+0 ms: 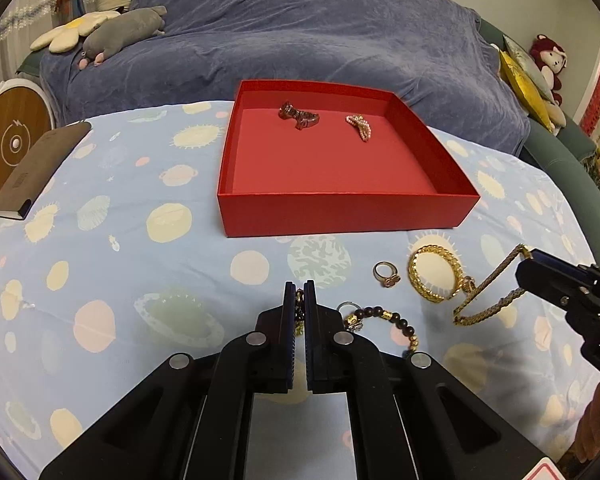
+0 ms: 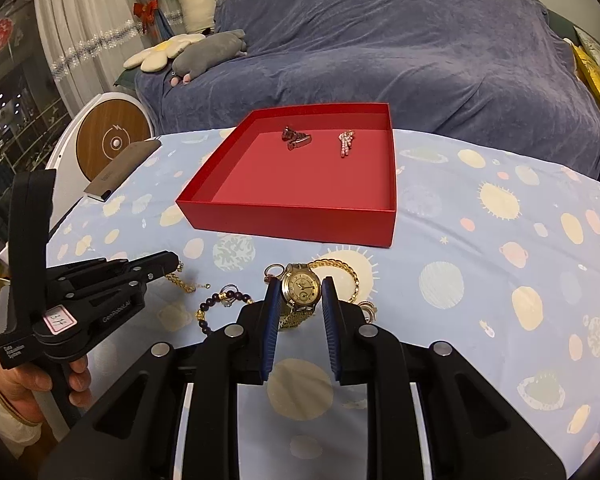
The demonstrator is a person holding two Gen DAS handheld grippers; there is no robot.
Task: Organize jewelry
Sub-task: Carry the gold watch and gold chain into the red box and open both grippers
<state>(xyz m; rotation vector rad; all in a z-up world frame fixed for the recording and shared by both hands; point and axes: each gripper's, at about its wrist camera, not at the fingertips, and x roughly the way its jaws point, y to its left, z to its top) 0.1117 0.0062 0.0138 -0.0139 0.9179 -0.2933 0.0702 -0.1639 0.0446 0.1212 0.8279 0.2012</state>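
While the red box (image 1: 340, 208) already holds a dark reddish clip (image 1: 299, 115) and a pink beaded piece (image 1: 359, 125) near its far wall, the rest of the jewelry lies on the planet-print cloth (image 1: 140, 280) just in front of the box's near wall. The left gripper (image 1: 299, 300) has its jaws drawn narrow on a small gold chain (image 2: 182, 283) in front of the box's near-left corner; the grip looks made, so this reads as the lifting step for that piece. The right gripper (image 2: 300, 300) stands apart from it with jaws wide, its pads flanking a gold watch (image 2: 300, 286) in front of the box's near wall, not visibly pinching it. A gold ring (image 1: 387, 274), a thick gold bracelet (image 1: 434, 276) and a dark bead bracelet (image 1: 388, 320) wait close by. Next, I judge, the left gripper must raise the chain clear of the near wall without dragging its tail through the beads, then release over bare floor inside the box.
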